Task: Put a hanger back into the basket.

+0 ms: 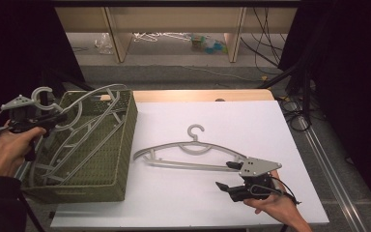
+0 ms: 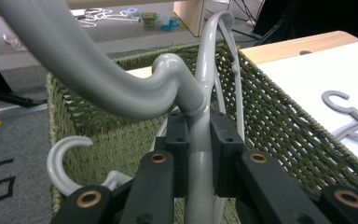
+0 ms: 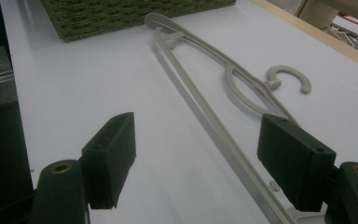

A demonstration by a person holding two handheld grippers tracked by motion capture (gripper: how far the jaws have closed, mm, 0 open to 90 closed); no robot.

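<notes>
Presently the left gripper (image 2: pixel 193 154) is clamping one grey plastic hanger (image 2: pixel 121 88) over the olive woven basket (image 1: pixel 125 140), still holding several, while the right gripper (image 1: pixel 228 175) is gaping beside another hanger (image 1: pixel 193 150) lying on the white table (image 1: pixel 251 125).

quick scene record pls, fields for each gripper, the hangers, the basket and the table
left gripper: shut on a grey hanger over the basket
right gripper: open, low over the table, one jaw beside the flat hanger's end
flat hanger: grey, lying on the white table
basket: green woven, on the table's left, more hangers inside
</notes>
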